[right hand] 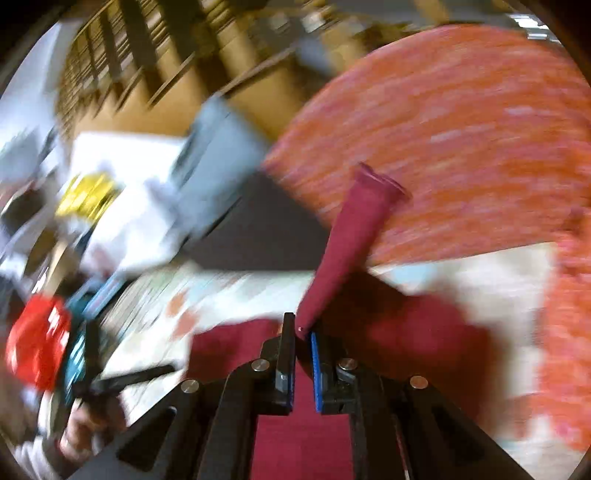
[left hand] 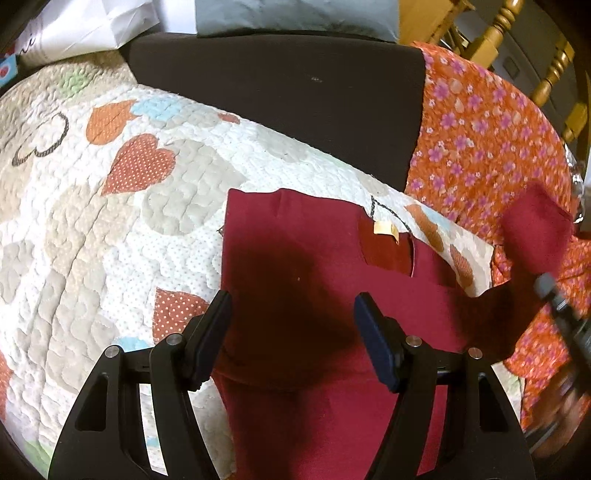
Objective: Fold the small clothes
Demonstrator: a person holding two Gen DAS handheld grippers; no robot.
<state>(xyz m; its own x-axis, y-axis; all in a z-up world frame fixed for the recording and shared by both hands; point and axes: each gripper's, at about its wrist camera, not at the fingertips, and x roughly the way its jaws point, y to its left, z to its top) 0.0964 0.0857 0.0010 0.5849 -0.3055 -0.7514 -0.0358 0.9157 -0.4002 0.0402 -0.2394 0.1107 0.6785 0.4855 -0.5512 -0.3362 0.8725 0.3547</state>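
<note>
Left wrist view: your left gripper (left hand: 291, 306) is spread, pinching nothing; one maroon garment (left hand: 314, 266) lies flat under and ahead of it on one heart quilt (left hand: 110, 221). One orange floral cloth (left hand: 480, 147) sits right of it.

Right wrist view, blurred: your right gripper (right hand: 303, 328) is pressed together, pinching one maroon sleeve (right hand: 354, 236) lifted ahead of the tips.

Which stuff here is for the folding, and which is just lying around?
For the folding:
- dark red shirt
- its sleeve, pinched in the right tool
- left tool, open above the shirt

Just lying around:
- heart quilt
- orange flowery cloth
- grey-blue pillow
</note>
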